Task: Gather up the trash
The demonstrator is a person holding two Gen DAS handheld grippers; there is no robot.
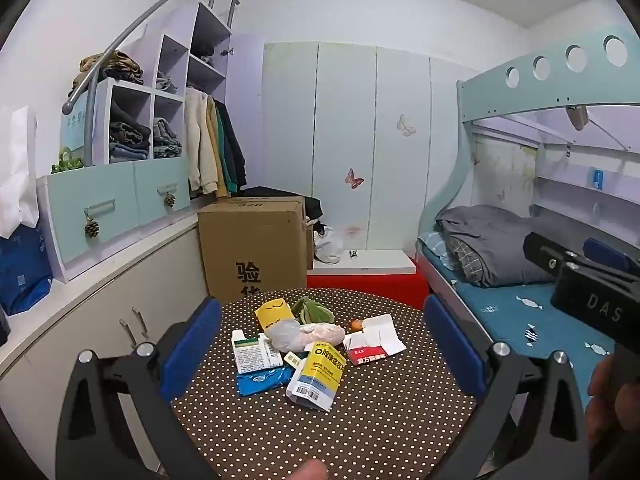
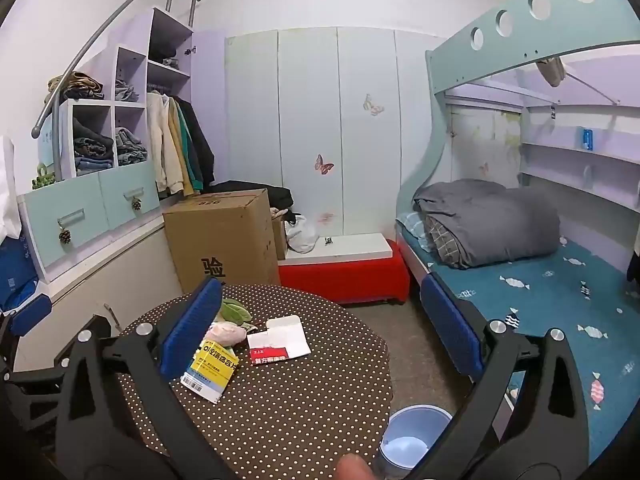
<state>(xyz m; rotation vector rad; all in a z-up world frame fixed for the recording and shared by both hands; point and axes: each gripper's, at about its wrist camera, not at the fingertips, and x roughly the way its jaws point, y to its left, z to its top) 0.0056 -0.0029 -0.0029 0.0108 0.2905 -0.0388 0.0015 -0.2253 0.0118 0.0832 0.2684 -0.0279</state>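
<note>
1. Round table (image 1: 360,432): dark brown cloth, white polka dots.
2. Yellow box (image 1: 322,372): yellow and white, black lettering, barcode.
3. Red-and-white carton (image 1: 372,344): white flaps, red band.
4. Green-and-white box (image 1: 252,354): white, green stripe.
5. Blue packet (image 1: 260,382): bright blue.
6. Yellow cup (image 1: 274,314): yellow, smiling face.
7. Bucket (image 2: 416,436): pale blue.
8. Left gripper (image 1: 322,350) and right gripper (image 2: 320,332): black frames, blue finger pads.
9. Bedsheet (image 2: 552,300): teal, sweet-wrapper print.
10. Bench (image 2: 344,276): red, white top.
11. Cardboard box (image 1: 252,248): brown, black characters.
</note>
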